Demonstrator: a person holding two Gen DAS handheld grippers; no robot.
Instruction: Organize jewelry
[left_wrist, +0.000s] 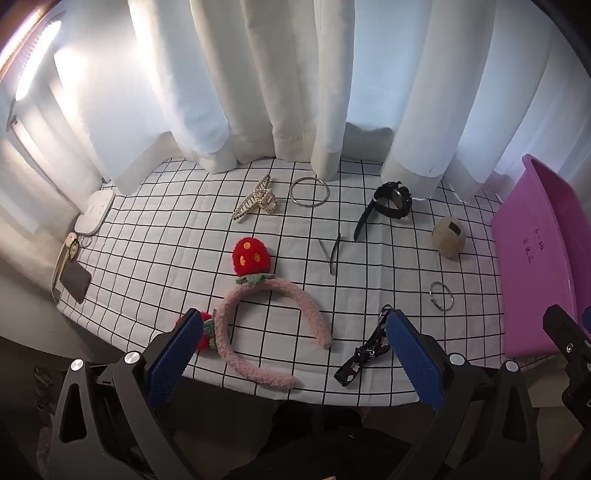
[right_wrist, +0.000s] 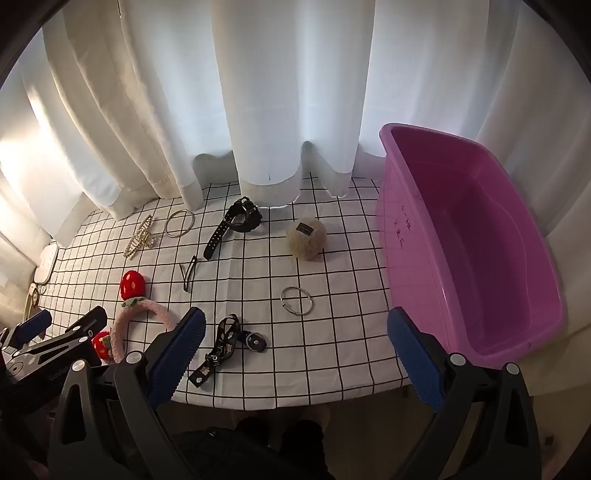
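On the checked tablecloth the items are laid out. At the left, the pink headband with red strawberries is seen, partly between the wide-open pads of the left gripper, which holds nothing. Behind are placed a pearl hair claw and a metal bangle. Further right, a black watch, a beige ball, a small ring and a black strap are found. The right gripper is also fully spread and empty, above the table edge. The purple tub stands at the right.

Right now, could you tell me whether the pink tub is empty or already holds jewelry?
Empty: the pink tub shows only its bare inside.
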